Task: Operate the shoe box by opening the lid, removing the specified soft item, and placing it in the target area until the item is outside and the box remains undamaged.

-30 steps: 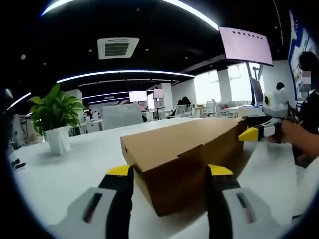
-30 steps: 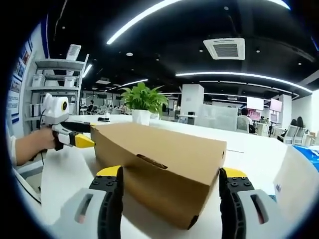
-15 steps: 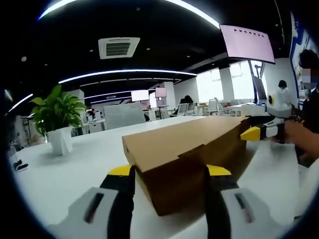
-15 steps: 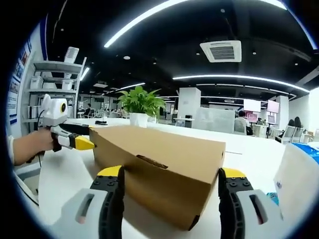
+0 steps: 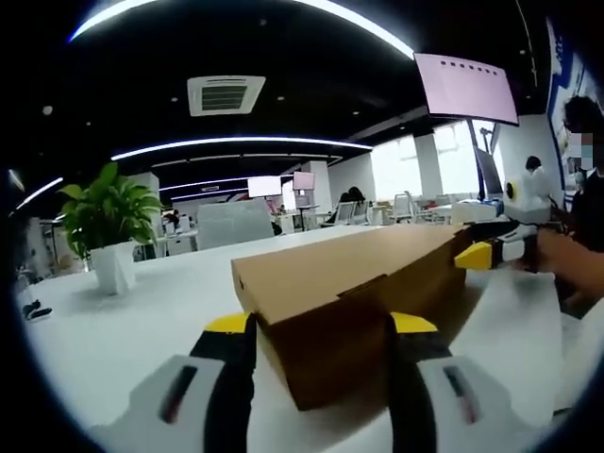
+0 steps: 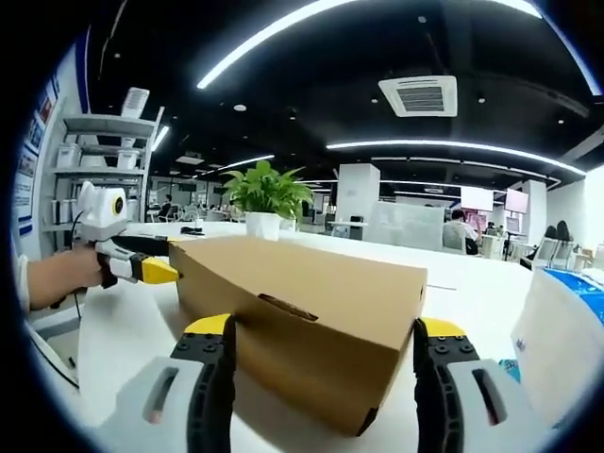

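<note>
Jaws spread wide on the left hand-held gripper [image 5: 321,326], their yellow tips set either side of the near end of the shoe box [image 5: 354,283], which lies between them at one short end; whether the tips actually press the cardboard cannot be told. The right hand-held gripper [image 6: 326,330] is likewise open, its yellow tips flanking the opposite end of the same brown cardboard box [image 6: 302,311], a tip beside each side of the box. The box sits flat on the white worktop [image 5: 142,311] with its lid down and a small tuck tab showing in the long side seam. In the left gripper view, the right hand-held gripper [image 5: 491,250] comes in from the right at the far end of the box, held by a person's hand [image 5: 566,264], with its yellow tip just beside the box's far corner. In the right gripper view, the left hand-held gripper [image 6: 146,267] enters from the left, held in a hand [image 6: 61,276], its yellow tip at the box's far corner. A potted plant [image 5: 104,226] in a white pot stands on the worktop well beyond the box, and a white sheet [image 6: 562,330] lies near the right hand-held gripper. Metal shelving [image 6: 104,160] stands behind the person's hand, and an open office stretches out under ceiling light strips.
</note>
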`<state>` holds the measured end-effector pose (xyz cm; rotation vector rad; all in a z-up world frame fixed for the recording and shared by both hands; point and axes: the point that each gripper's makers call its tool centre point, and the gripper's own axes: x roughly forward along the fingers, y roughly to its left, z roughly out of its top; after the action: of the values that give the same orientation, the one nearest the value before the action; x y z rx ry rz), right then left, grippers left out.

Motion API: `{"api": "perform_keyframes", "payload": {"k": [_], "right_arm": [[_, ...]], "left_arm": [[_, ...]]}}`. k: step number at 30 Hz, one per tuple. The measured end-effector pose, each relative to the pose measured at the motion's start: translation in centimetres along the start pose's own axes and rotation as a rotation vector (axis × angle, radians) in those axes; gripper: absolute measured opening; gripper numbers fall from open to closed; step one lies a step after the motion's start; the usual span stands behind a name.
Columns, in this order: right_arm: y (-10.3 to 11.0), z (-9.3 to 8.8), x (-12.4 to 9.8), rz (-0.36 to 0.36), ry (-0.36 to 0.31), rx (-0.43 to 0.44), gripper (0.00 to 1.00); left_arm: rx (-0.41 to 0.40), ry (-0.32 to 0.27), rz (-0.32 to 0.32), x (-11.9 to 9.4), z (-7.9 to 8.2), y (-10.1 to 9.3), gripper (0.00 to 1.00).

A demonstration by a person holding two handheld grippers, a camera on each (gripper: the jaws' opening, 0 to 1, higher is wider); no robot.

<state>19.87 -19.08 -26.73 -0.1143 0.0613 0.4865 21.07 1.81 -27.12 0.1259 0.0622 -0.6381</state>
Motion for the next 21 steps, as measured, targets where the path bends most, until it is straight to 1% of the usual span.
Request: {"api": "perform_keyframes", "payload": {"k": [4, 8, 14, 16, 21], "right_arm": [[0.2, 0.0, -0.4, 0.002, -0.002, 0.002, 0.79], [0.3, -0.1, -0.8, 0.005, -0.01, 0.001, 0.79], [0.4, -0.1, -1.4, 0.006, -0.001, -0.002, 0.79], [0.4, -0.1, -1.7, 0.005, 0.002, -0.002, 0.79], [0.6, -0.2, -2.4, 0.004, 0.006, -0.006, 0.79]], "left_arm": [[-0.001, -0.002, -0.001, -0.2, 0.0, -0.1, 0.55], [0.005, -0.004, 0.0, -0.6, 0.0, -0.7, 0.55], [0.01, -0.003, -0.005, -0.9, 0.0, -1.1, 0.55], [0.012, 0.003, -0.009, -1.0, 0.0, -1.3, 0.55], [0.013, -0.002, -0.005, -1.5, 0.1, -2.0, 0.55]]}}
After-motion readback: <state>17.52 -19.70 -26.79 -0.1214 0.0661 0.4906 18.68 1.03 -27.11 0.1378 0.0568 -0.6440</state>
